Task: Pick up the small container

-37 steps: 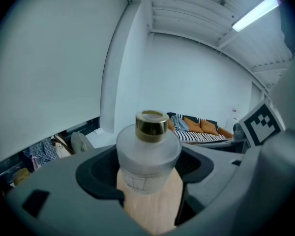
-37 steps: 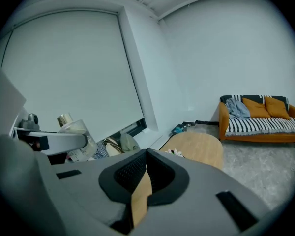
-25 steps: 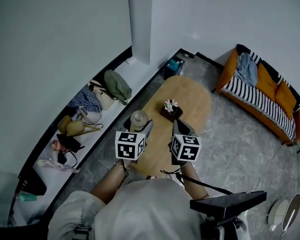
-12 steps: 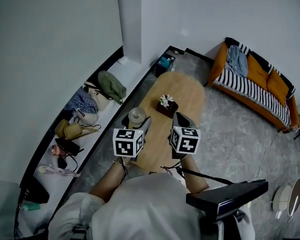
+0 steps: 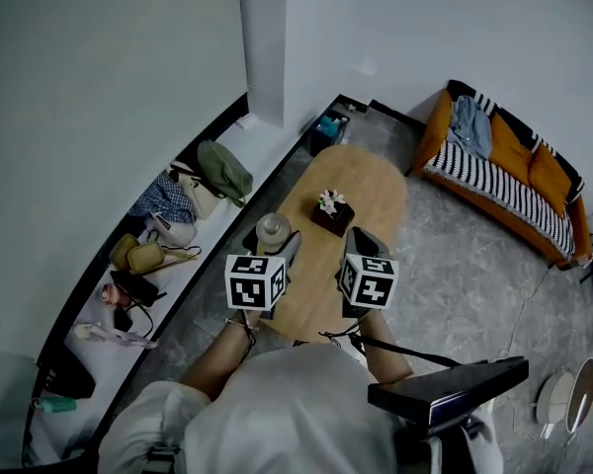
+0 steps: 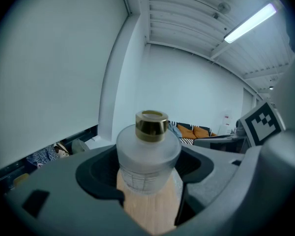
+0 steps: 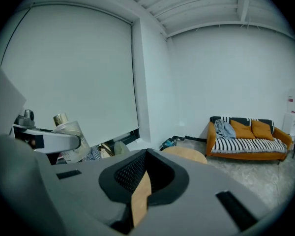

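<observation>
The small container is a frosted bottle (image 6: 148,159) with a gold cap, and it sits between the jaws of my left gripper (image 6: 147,183), which is shut on its body. In the head view the bottle (image 5: 274,232) is at the near left edge of the oval wooden table (image 5: 368,181), just ahead of my left gripper (image 5: 275,247). My right gripper (image 5: 361,243) hovers beside it over the table's near end. Its jaws are shut with nothing between them (image 7: 141,191). The right gripper view also catches the bottle (image 7: 70,131), slightly tilted, at the left.
A dark box with flowers (image 5: 333,211) stands mid-table. An orange and striped sofa (image 5: 504,161) lies at the far right. Bags and a cap (image 5: 193,191) line the ledge along the left wall. A dark stand (image 5: 445,390) sits by the person's right side.
The head view has shifted a little. Both grippers keep about the same place, and the left one still holds the bottle.
</observation>
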Action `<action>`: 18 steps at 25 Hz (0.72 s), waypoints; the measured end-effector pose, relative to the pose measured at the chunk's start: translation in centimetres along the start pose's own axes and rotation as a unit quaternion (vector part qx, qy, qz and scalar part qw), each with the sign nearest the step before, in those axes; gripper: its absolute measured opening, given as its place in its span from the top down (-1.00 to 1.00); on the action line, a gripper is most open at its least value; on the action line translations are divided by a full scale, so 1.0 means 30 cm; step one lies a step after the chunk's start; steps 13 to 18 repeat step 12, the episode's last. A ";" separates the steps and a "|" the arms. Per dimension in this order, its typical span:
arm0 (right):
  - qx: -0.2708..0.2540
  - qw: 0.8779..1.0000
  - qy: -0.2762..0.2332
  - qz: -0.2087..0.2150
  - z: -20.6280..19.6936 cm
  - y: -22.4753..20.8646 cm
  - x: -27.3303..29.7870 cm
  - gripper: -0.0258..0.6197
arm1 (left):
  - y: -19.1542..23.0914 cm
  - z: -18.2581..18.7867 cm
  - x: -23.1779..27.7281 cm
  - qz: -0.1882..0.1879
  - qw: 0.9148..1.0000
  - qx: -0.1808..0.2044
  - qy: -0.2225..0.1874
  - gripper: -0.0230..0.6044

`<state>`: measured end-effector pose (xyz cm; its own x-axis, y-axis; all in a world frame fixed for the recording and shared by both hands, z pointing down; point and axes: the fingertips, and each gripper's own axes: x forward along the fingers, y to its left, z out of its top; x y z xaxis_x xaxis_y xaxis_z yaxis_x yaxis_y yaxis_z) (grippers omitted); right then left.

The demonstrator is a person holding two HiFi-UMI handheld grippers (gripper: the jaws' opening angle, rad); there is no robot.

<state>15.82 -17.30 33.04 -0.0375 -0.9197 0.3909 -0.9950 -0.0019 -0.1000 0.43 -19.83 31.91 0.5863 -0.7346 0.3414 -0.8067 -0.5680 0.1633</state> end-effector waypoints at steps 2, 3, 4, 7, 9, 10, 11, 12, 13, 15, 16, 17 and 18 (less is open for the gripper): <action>-0.001 1.000 0.000 0.001 -0.001 0.002 -0.005 0.85 | -0.001 -0.002 -0.006 0.001 1.000 -0.001 0.000 -0.14; -0.001 1.000 -0.001 0.001 -0.002 0.004 -0.008 0.85 | -0.001 -0.003 -0.009 0.002 1.000 -0.001 0.000 -0.14; -0.002 1.000 -0.001 0.001 -0.002 0.006 -0.009 0.85 | 0.000 -0.003 -0.011 0.002 1.000 -0.001 0.000 -0.14; -0.003 1.000 0.001 0.001 -0.006 0.011 -0.005 0.85 | 0.005 -0.004 -0.010 0.001 1.000 0.001 0.000 -0.14; -0.003 1.000 0.002 0.001 -0.012 0.011 -0.002 0.85 | 0.006 -0.006 -0.007 0.000 1.000 0.001 0.000 -0.14; -0.003 1.000 0.003 0.001 -0.015 0.010 -0.001 0.85 | 0.005 -0.007 -0.006 0.000 1.000 0.001 0.000 -0.14; -0.003 1.000 0.003 0.001 -0.018 0.010 0.000 0.85 | 0.004 -0.008 -0.006 -0.001 1.000 0.001 -0.001 -0.14; -0.003 1.000 0.003 0.001 -0.021 0.009 0.000 0.85 | 0.003 -0.009 -0.005 -0.001 1.000 0.001 -0.001 -0.14; -0.003 1.000 0.003 0.001 -0.021 0.009 0.000 0.85 | 0.003 -0.009 -0.005 -0.001 1.000 0.001 -0.001 -0.14; -0.003 1.000 0.003 0.001 -0.021 0.009 0.000 0.85 | 0.003 -0.009 -0.005 -0.001 1.000 0.001 -0.001 -0.14; -0.003 1.000 0.003 0.001 -0.021 0.009 0.000 0.85 | 0.003 -0.009 -0.005 -0.001 1.000 0.001 -0.001 -0.14; -0.003 1.000 0.003 0.001 -0.021 0.009 0.000 0.85 | 0.003 -0.009 -0.005 -0.001 1.000 0.001 -0.001 -0.14; -0.003 1.000 0.003 0.001 -0.021 0.009 0.000 0.85 | 0.003 -0.009 -0.005 -0.001 1.000 0.001 -0.001 -0.14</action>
